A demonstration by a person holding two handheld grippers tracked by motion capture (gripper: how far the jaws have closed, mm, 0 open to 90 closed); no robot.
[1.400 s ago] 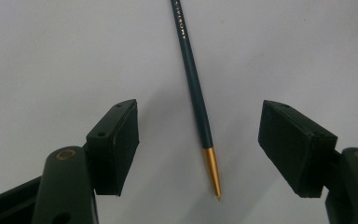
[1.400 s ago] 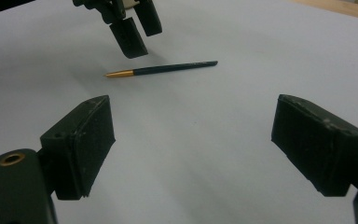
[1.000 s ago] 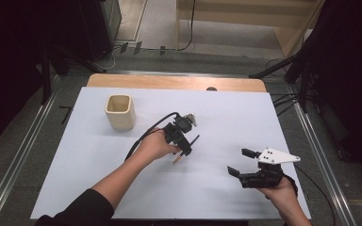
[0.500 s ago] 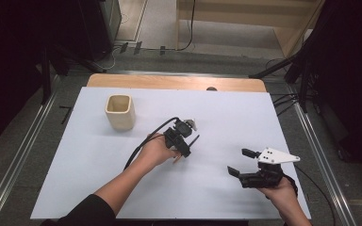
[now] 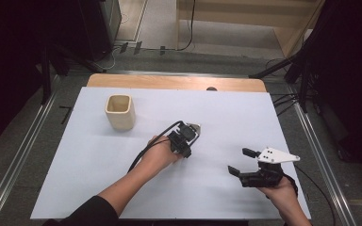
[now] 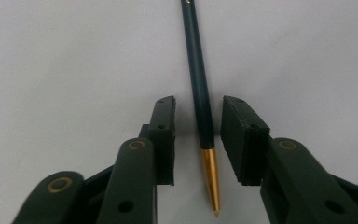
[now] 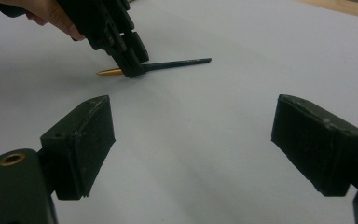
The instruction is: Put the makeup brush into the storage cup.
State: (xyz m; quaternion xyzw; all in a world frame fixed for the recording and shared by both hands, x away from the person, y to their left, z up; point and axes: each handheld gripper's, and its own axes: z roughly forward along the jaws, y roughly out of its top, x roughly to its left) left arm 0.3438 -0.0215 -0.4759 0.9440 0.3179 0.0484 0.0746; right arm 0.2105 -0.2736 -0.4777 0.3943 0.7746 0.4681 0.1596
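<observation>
Closing in on the dark pen [image 6: 199,84] lying flat on the white table [image 5: 99,160], the left gripper [image 6: 198,135] has just been narrowing its jaws, the barrel between them just above the gold tip, a sliver of gap either side, nothing gripped. Best to squeeze squarely across the barrel. The right gripper [image 7: 193,149] waits wide open, empty
</observation>
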